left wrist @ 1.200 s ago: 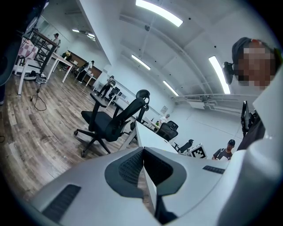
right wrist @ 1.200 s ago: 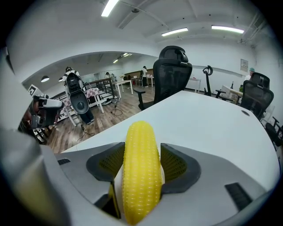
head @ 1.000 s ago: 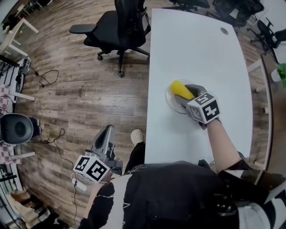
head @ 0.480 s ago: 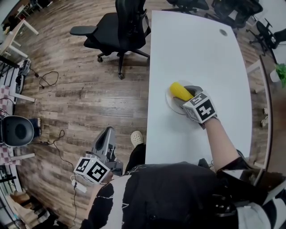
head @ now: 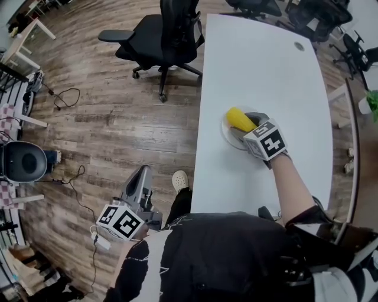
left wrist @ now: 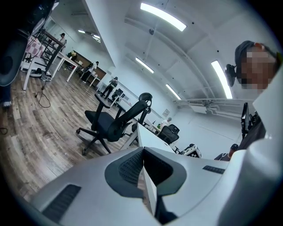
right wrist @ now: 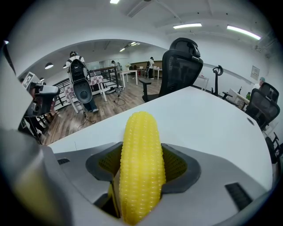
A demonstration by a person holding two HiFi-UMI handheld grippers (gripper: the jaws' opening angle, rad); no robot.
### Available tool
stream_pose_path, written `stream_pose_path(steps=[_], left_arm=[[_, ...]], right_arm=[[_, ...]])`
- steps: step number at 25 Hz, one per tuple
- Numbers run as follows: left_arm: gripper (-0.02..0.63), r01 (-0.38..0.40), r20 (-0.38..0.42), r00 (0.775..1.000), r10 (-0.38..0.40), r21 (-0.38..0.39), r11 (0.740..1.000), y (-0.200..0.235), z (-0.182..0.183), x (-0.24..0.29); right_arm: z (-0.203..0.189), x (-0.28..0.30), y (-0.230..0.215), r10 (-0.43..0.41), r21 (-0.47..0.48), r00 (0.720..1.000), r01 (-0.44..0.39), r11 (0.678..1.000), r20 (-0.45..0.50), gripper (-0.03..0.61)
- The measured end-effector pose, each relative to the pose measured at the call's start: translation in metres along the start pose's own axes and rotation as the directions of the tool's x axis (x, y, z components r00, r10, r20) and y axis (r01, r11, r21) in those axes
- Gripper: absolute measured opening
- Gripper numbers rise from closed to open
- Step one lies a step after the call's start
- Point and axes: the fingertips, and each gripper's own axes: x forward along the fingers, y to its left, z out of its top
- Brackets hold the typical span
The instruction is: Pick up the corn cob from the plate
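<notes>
A yellow corn cob (head: 239, 119) (right wrist: 141, 163) lies over a clear round plate (head: 227, 134) on the white table (head: 266, 71). My right gripper (head: 248, 128) (right wrist: 142, 170) is shut on the corn cob, whose tip sticks out past the jaws toward the table's far side. My left gripper (head: 139, 183) (left wrist: 142, 174) hangs low over the wooden floor, left of the table, shut with nothing between its jaws.
A black office chair (head: 159, 38) stands at the table's far left corner. The table's left edge (head: 198, 135) runs just beside the plate. Cables (head: 65, 97) lie on the floor to the left. More chairs (head: 307, 15) stand beyond the table's far end.
The view has shifted slightly. The right gripper stays closed on the corn cob over the plate, and the left gripper has not moved.
</notes>
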Motion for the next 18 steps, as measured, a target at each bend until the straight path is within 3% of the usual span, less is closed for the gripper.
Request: stream_pose_path(steps=[11,18], left_arm=[[0.012,-0.047,0.074,0.996,0.046,0.014,0.999,-0.006,0.009,-0.031],[0.012,-0.096,0.108,0.99,0.095,0.003,0.995,-0.007,0.003,-0.061]], right_arm=[[-0.002,-0.001,0.001,-0.012,0.004,1.0,0.012,1.0,-0.007,0.264],[0.013,-0.008,-0.003,-0.047,0.023,0.997,0.046,0.999,0.059,0.262]])
